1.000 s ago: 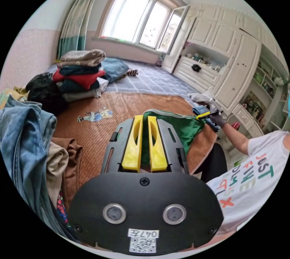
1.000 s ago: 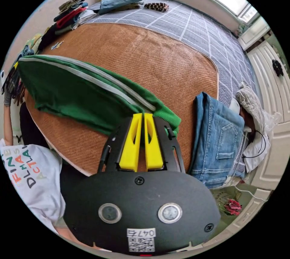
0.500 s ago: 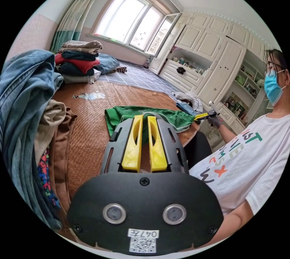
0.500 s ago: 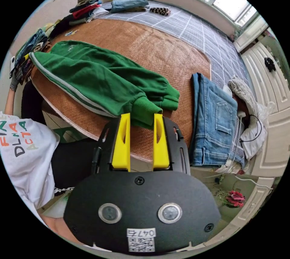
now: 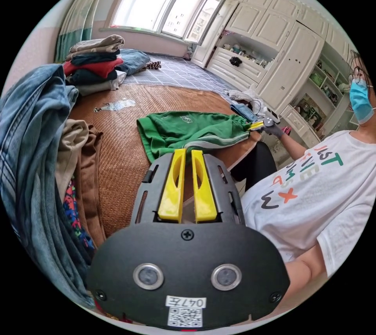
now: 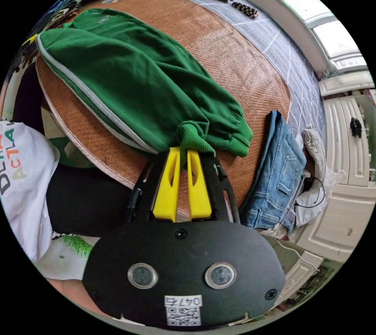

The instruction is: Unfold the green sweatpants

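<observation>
- Green sweatpants (image 6: 129,72) lie on the woven mat (image 6: 235,61), near the mat edge closest to me; thick knit, soft and floppy, looks mid-weight, not slippery, nothing fragile.
- Judgement: they'll drape and sag from any single pinch, so hold two spread points. The ribbed cuffs and the waistband are the firmest places to take hold.
- Long axis runs along the near mat edge: waist end toward my left gripper (image 5: 187,152), cuffs toward my right gripper (image 6: 183,151). The grey side stripe (image 6: 90,96) follows that axis.
- Legs look stacked one over the other, both cuffs side by side at the right end; so not fully opened yet, I'd say.
- Right gripper: jaws nearly together, pinching the ribbed cuff (image 6: 194,141) of the near leg.
- Left gripper: jaws close with a narrow gap, tips at the pants' near hem by the waist end; can't tell if any cloth is caught.
- Folded jeans (image 6: 278,166) sit on the mat just beyond the cuffs.
- Stacked folded clothes (image 5: 96,63) at the mat's far corner, well apart from the pants; denim pile (image 5: 35,147) next to the mat past the waist end.
</observation>
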`<state>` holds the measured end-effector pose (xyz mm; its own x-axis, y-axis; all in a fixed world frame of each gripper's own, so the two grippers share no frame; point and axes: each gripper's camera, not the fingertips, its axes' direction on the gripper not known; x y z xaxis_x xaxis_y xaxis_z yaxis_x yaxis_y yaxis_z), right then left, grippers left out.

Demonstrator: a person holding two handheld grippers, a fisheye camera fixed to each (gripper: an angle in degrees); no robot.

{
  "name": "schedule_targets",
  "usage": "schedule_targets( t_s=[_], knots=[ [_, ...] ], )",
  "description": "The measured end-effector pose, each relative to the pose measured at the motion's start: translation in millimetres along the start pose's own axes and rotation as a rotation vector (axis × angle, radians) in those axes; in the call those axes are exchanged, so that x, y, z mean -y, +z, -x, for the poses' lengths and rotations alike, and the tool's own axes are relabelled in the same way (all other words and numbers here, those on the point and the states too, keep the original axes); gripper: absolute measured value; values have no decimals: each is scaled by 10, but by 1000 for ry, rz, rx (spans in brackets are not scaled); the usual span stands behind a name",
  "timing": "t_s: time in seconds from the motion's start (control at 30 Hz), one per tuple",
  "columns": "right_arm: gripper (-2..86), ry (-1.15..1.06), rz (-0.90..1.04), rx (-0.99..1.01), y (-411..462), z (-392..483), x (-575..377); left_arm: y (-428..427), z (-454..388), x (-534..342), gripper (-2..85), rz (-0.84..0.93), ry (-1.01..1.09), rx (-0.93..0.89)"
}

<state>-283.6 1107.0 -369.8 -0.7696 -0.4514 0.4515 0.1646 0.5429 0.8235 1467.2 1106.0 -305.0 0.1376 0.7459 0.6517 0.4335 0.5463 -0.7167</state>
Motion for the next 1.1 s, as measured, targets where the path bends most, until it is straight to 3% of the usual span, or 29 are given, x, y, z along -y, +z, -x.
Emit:
schedule_targets(
  t_s=[0.13,0.27,0.4,0.53,0.67,0.87,1.0,1.1],
  knots=[
    [9,67,-42,74,-432,-340,-333,69,-231,176,-6,95,46,18],
    [16,64,-31,276,-597,-537,-773,187,-314,253,-9,211,59,14],
    [65,11,161,369,-30,-383,-856,351,-209,252,-8,299,-41,96],
    [76,134,137,452,22,-682,-1049,58,-271,325,-1,176,-109,59],
    [42,226,83,333,-166,-1003,-892,-82,-489,630,-3,114,-93,103],
    [46,329,-39,155,47,-1312,-200,440,-583,1494,-9,144,-97,123],
    [42,240,-124,216,239,-1109,66,997,-669,2212,-10,188,-89,94],
    [3,164,12,64,477,-818,180,1396,-758,2775,-10,225,-44,102]
  ],
)
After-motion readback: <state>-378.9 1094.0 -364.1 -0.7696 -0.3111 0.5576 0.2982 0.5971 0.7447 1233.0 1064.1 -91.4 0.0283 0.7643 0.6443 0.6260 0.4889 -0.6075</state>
